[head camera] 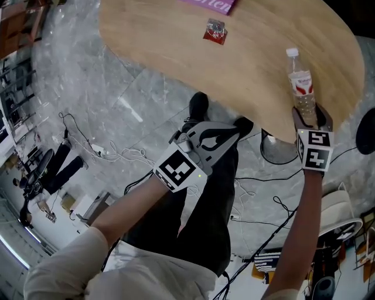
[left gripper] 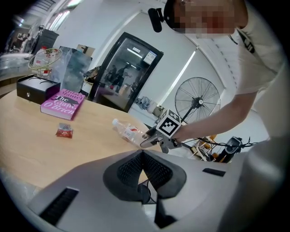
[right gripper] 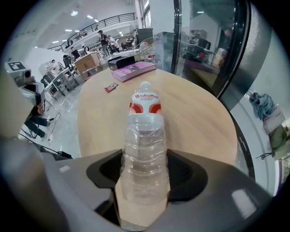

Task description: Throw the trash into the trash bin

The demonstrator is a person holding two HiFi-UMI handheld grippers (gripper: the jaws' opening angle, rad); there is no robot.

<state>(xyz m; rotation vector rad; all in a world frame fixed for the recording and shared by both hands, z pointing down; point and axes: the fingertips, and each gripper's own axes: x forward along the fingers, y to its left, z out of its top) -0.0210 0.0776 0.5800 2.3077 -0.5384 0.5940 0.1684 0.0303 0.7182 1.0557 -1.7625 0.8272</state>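
A clear plastic bottle with a red-and-white label and white cap stands at the near edge of the round wooden table. My right gripper is shut on its lower body; in the right gripper view the bottle fills the gap between the pads. A small red wrapper lies further in on the table. My left gripper hangs below the table edge, over the floor, with its jaws shut on nothing. The left gripper view shows the bottle and the right gripper. I can make out no trash bin.
A pink book lies at the table's far side, with a black box beyond it. Cables trail over the marble floor below the table. A standing fan is off to the right.
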